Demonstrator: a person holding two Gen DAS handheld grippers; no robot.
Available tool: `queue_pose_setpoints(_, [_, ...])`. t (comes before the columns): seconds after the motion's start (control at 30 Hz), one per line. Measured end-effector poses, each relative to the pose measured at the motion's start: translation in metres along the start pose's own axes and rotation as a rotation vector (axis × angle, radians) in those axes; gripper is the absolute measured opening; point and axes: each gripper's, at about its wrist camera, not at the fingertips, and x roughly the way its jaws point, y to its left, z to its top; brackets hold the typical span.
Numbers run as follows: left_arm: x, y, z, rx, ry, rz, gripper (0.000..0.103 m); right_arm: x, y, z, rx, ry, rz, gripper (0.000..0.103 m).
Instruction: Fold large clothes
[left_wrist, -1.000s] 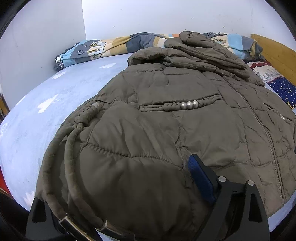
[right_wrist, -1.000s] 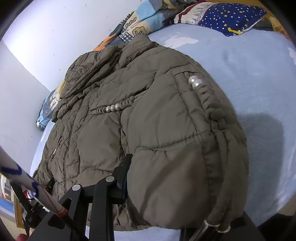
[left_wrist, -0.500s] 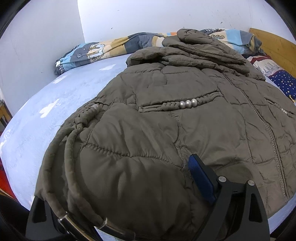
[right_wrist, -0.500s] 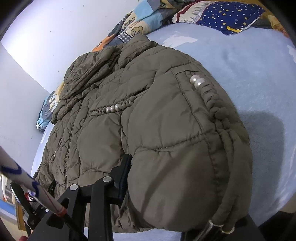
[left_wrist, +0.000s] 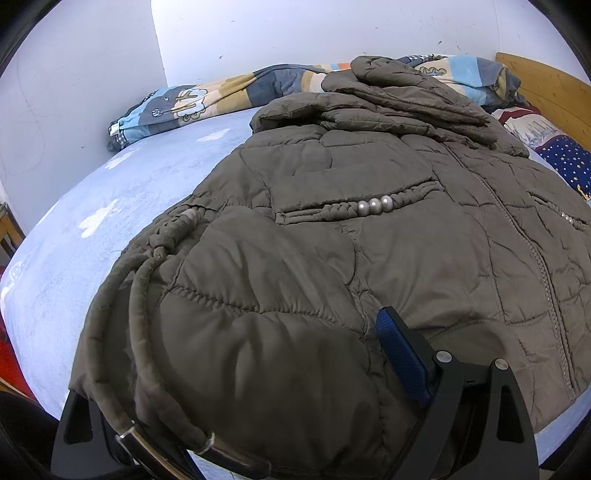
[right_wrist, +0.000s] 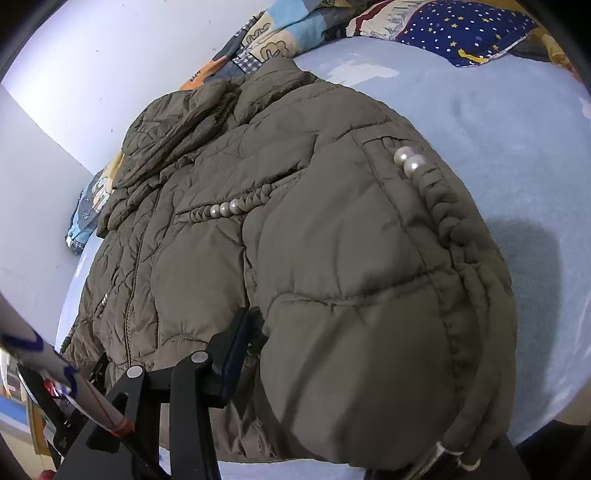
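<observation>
An olive-brown quilted jacket (left_wrist: 369, 229) lies front up on the light blue bed, hood toward the wall; it also shows in the right wrist view (right_wrist: 258, 240). Its sleeves are folded in over the front, with braided pearl trim (left_wrist: 373, 205). My left gripper (left_wrist: 258, 398) is shut on the jacket's hem corner, which bulges between the fingers; the right finger's blue pad (left_wrist: 402, 358) shows, the left finger is mostly covered. My right gripper (right_wrist: 351, 376) is shut on the opposite hem corner, with its left finger (right_wrist: 229, 362) showing.
The light blue bedsheet (left_wrist: 110, 206) spreads to the left, and to the right in the right wrist view (right_wrist: 517, 155). A patchwork quilt (left_wrist: 207, 99) lies along the white wall. A starred navy pillow (right_wrist: 461, 33) and a wooden headboard (left_wrist: 546, 92) are at the far side.
Both views have shifted slightly, with the jacket's hem bulge a little larger in each. Both grippers keep their hold on the hem corners.
</observation>
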Motion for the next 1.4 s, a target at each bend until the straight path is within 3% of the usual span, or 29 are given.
queue_pose_setpoints(0.5, [0.0, 0.0, -0.001, 0.008, -0.002, 0.003, 0.091, 0.001, 0.006, -0.001, -0.035, -0.006, -0.015, 0.063])
queue_pose_setpoints(0.67, [0.001, 0.0, -0.001, 0.012, -0.003, 0.004, 0.091, 0.003, 0.011, -0.001, -0.059, -0.005, -0.023, 0.073])
queue_pose_setpoints(0.83, [0.0, 0.0, -0.001, 0.016, -0.003, 0.004, 0.091, 0.003, 0.015, -0.003, -0.095, -0.011, -0.041, 0.074])
queue_pose_setpoints(0.9, [0.0, 0.001, -0.001, 0.02, -0.004, 0.004, 0.091, 0.002, 0.016, -0.004, -0.111, -0.019, -0.06, 0.069])
queue_pose_setpoints(0.97, [0.0, 0.001, -0.001, 0.025, -0.004, 0.004, 0.091, -0.001, 0.015, -0.004, -0.115, -0.032, -0.075, 0.051])
queue_pose_setpoints(1.07, [-0.001, 0.002, -0.001, 0.033, -0.006, 0.005, 0.091, -0.005, 0.007, -0.002, -0.084, -0.046, -0.045, 0.034])
queue_pose_setpoints(1.4, [-0.004, 0.004, -0.002, 0.052, -0.012, 0.005, 0.086, -0.012, 0.014, -0.004, -0.135, -0.077, -0.068, 0.028])
